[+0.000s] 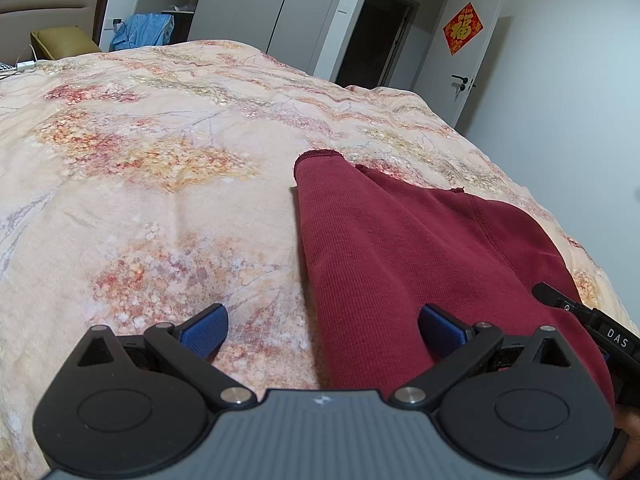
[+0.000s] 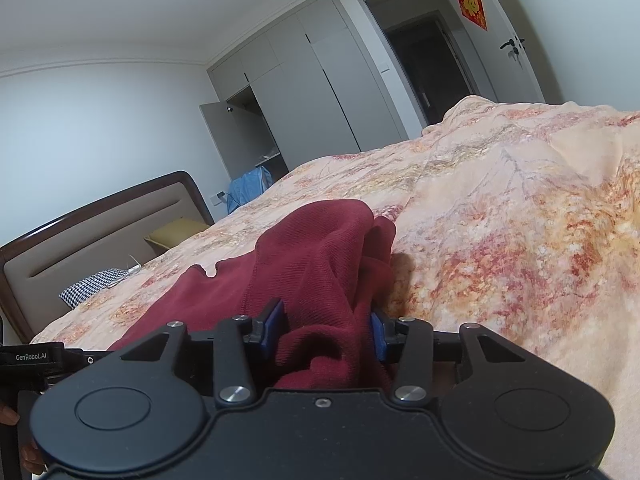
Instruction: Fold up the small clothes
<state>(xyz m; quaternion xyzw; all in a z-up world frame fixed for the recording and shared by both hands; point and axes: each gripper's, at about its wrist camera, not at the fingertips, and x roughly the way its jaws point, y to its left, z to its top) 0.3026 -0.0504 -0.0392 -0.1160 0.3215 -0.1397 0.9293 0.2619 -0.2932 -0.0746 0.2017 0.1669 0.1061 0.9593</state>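
A dark red knit garment [image 1: 400, 240] lies on the floral bedspread [image 1: 160, 160], right of centre in the left wrist view. My left gripper [image 1: 322, 326] is open and empty, hovering over the garment's left edge, with one blue pad over the bedspread and one over the cloth. In the right wrist view the same garment [image 2: 312, 248] is bunched up and rises between the blue pads. My right gripper [image 2: 328, 328] is shut on a thick fold of it. The right gripper's body [image 1: 592, 324] shows at the right edge of the left wrist view.
A padded headboard [image 2: 100, 236], a yellow pillow [image 2: 176, 232] and a checked item [image 2: 92, 284] are at the bed's head. Blue cloth [image 1: 140, 32] hangs beyond the bed. Grey wardrobes [image 2: 304, 80] and an open door [image 1: 464, 40] stand behind.
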